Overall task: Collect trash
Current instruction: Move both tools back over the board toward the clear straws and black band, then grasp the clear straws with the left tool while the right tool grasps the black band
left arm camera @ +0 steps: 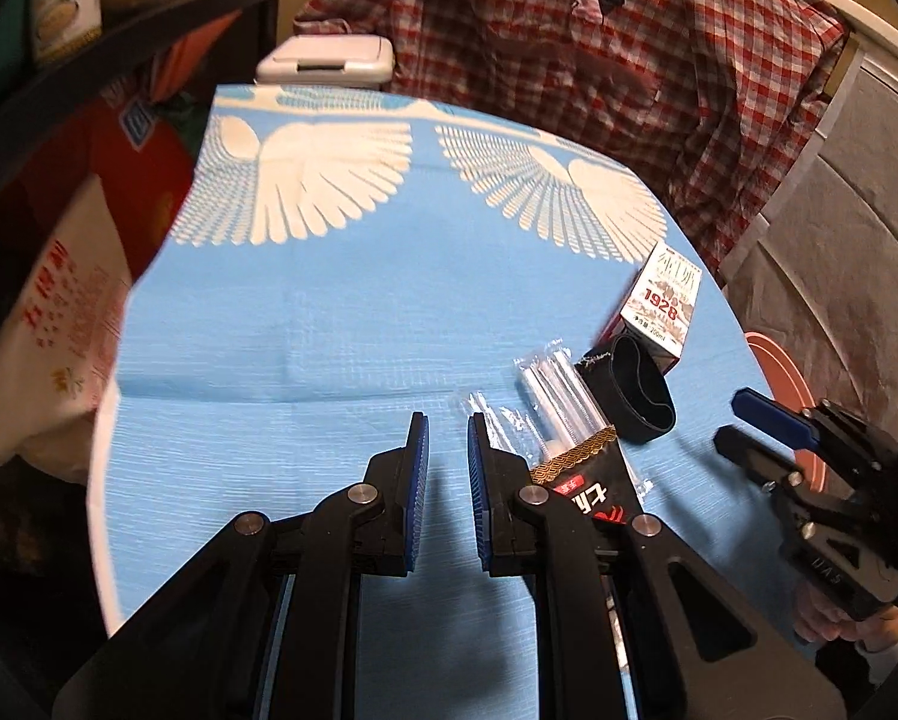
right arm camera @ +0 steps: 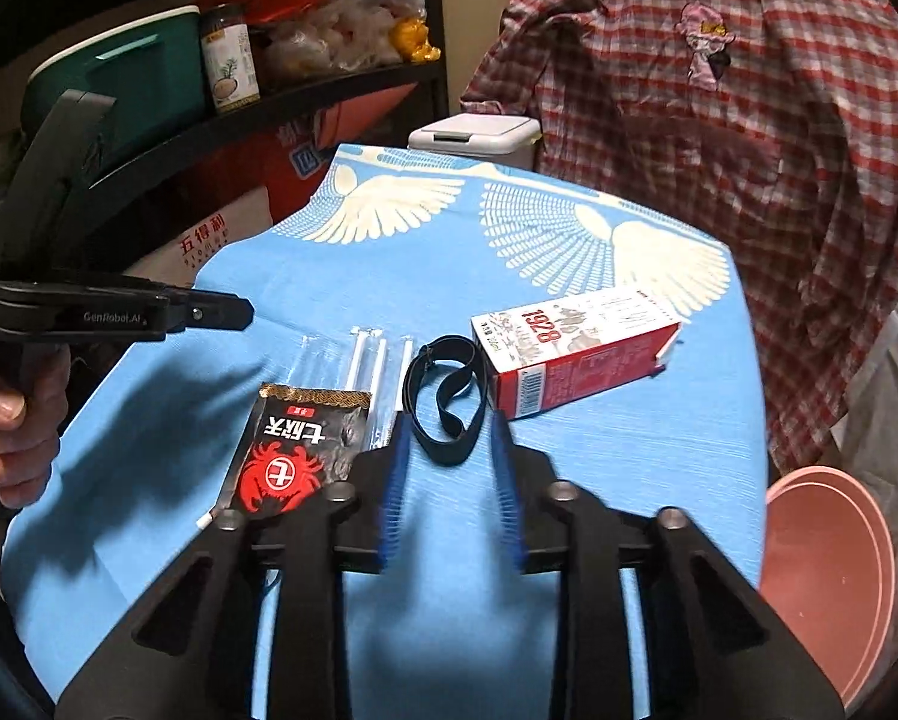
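Observation:
On the blue cloth-covered table (right arm camera: 305, 276) lie a red-and-white "1928" carton (right arm camera: 575, 354) on its side, a black elastic band (right arm camera: 449, 402), clear plastic straw wrappers (right arm camera: 377, 372) and a black sachet with a red crab logo (right arm camera: 293, 450). My right gripper (right arm camera: 449, 450) is open and empty, just short of the band. My left gripper (left arm camera: 448, 438) is open and empty over bare cloth, left of the wrappers (left arm camera: 557, 396) and sachet (left arm camera: 593, 486). The carton (left arm camera: 659, 306) and band (left arm camera: 635, 396) also show in the left wrist view, with the right gripper (left arm camera: 749, 420) at the right edge.
A pink bin (right arm camera: 827, 582) stands below the table's right side. A white lidded bin (right arm camera: 479, 135) stands behind the table's far edge. A plaid shirt (right arm camera: 719, 120) hangs at the back right. Shelves with bags and boxes (right arm camera: 227, 96) stand on the left.

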A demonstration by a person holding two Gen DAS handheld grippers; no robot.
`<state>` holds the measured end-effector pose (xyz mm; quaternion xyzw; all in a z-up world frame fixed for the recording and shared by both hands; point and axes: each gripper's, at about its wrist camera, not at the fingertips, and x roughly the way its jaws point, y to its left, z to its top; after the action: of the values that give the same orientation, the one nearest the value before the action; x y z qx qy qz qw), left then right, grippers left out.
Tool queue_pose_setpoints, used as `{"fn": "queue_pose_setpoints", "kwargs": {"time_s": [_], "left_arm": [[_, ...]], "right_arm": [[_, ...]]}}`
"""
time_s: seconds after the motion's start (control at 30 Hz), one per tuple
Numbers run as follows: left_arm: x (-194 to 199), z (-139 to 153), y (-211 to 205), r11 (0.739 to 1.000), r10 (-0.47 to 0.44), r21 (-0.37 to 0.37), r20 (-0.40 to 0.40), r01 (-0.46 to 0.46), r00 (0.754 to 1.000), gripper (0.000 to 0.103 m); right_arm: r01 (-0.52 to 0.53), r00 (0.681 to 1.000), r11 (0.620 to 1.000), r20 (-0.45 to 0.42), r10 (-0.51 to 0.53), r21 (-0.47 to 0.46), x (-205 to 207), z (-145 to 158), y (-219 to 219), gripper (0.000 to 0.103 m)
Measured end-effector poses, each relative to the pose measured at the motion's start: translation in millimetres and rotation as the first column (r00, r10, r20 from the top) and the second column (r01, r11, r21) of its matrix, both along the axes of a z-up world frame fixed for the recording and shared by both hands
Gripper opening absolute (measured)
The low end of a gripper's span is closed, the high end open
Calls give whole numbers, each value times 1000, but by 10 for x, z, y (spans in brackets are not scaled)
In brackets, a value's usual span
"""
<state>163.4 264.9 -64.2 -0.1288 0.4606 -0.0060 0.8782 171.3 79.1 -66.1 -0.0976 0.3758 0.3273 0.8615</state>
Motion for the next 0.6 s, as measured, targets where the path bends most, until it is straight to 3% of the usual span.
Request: {"fn": "queue_pose_setpoints", "kwargs": {"time_s": [0.17,0.27,0.47,0.6], "left_arm": [[85,-166,29,995,-4,-104,-42,0,999,16],[121,-239,29,988,-1,-153,-52,-7,999,38],[220,-376,17,980,-2,-199,-80,-14,997,39],[277,-408,-40,981,-22,-193,-83,6,996,38]], "right_arm": [[-23,999,999,-35,22,-35,95,-170,95,40],[-25,998,999,-51,23,-42,158,-235,124,40],[-34,998,998,-52,31,-61,212,-306,199,40],[-34,998,997,-59,30,-73,251,-345,218,38]]}}
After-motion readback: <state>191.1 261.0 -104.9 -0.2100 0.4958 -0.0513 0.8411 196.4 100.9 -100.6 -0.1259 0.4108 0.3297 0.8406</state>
